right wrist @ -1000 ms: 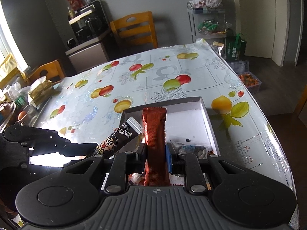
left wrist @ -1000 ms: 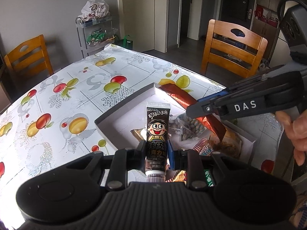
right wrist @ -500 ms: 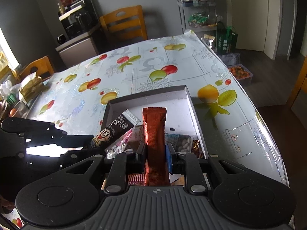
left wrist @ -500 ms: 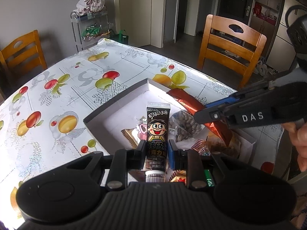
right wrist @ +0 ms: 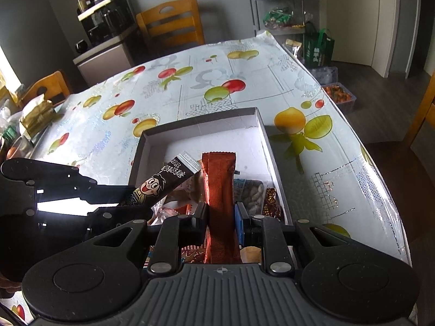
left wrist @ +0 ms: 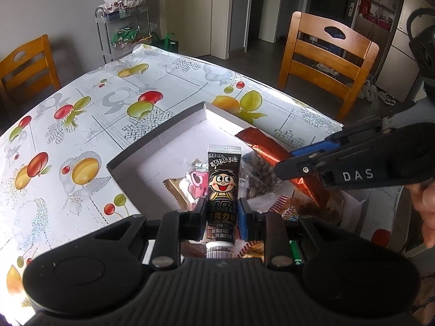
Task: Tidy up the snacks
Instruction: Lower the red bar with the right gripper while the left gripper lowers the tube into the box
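Observation:
My left gripper (left wrist: pixel 221 210) is shut on a black candy tube with a cartoon face (left wrist: pixel 223 184), held over the near part of a shallow white box (left wrist: pixel 163 138). My right gripper (right wrist: pixel 220 212) is shut on a long brown-red snack bar (right wrist: pixel 218 187), also over the box (right wrist: pixel 261 125). In the right wrist view the tube (right wrist: pixel 160 184) and left gripper (right wrist: pixel 119 198) sit to the left. In the left wrist view the bar (left wrist: pixel 269 153) and right gripper (left wrist: pixel 293 165) come in from the right. Several snack packets (left wrist: pixel 255 179) lie in the box's near half.
The table (left wrist: pixel 81 125) has a glossy fruit-print cloth. Wooden chairs (left wrist: pixel 326 51) stand around it. A wire rack with bags (left wrist: pixel 122 24) is behind. Gold packets (right wrist: pixel 38 114) lie at the table's far left in the right wrist view.
Both grippers have drawn back toward the near end of the box, still holding the tube and the bar. More snack packets show under them.

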Available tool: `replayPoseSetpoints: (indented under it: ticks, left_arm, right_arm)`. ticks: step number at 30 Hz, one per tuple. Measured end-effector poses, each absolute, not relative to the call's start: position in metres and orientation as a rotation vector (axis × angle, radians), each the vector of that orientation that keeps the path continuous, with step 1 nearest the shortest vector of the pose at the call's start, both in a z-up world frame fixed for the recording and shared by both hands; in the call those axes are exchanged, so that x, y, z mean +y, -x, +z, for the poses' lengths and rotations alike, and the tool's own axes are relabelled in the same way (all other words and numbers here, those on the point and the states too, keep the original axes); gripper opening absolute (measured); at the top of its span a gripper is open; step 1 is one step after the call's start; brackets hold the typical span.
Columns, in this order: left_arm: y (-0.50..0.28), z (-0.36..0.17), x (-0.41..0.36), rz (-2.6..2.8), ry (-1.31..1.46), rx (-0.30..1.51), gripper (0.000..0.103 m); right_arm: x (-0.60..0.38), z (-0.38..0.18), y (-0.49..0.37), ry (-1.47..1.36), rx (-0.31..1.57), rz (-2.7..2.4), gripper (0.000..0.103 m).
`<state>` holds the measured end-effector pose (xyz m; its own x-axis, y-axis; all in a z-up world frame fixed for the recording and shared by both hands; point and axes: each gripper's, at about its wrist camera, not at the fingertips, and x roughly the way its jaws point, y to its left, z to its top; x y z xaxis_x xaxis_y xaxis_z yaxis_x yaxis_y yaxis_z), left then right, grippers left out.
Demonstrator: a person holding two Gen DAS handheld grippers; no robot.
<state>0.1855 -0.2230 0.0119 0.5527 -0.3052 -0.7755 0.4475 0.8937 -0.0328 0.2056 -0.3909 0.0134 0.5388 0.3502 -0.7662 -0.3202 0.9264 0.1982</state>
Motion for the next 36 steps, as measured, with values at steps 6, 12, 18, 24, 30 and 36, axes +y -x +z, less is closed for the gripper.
replayPoseSetpoints:
  ticks: [6,12,18,24,30,36]
  left_arm:
    - [-0.189,0.009,-0.223,-0.435,-0.182,0.89,0.02]
    - [-0.191,0.007,-0.224,-0.438,-0.186,0.897,0.02]
    - [-0.194,0.004,-0.228,-0.446,-0.192,0.908,0.02]
    - [-0.198,0.001,-0.229,-0.44,-0.198,0.918,0.02]
    - [-0.2,0.0,-0.231,-0.443,-0.21,0.93,0.02]
    - [-0.202,-0.002,-0.235,-0.444,-0.221,0.934,0.02]
  right_arm:
    - [-0.389,0.011,-0.209,-0.03,0.924,0.399,0.023]
    - [-0.387,0.009,-0.21,-0.016,0.926,0.4,0.023]
    - [-0.387,0.008,-0.211,-0.007,0.932,0.399,0.023]
    - [-0.384,0.007,-0.212,0.005,0.936,0.398,0.023]
    - [-0.382,0.006,-0.214,0.012,0.941,0.4,0.023]
    - [-0.382,0.005,-0.216,0.015,0.945,0.393,0.024]
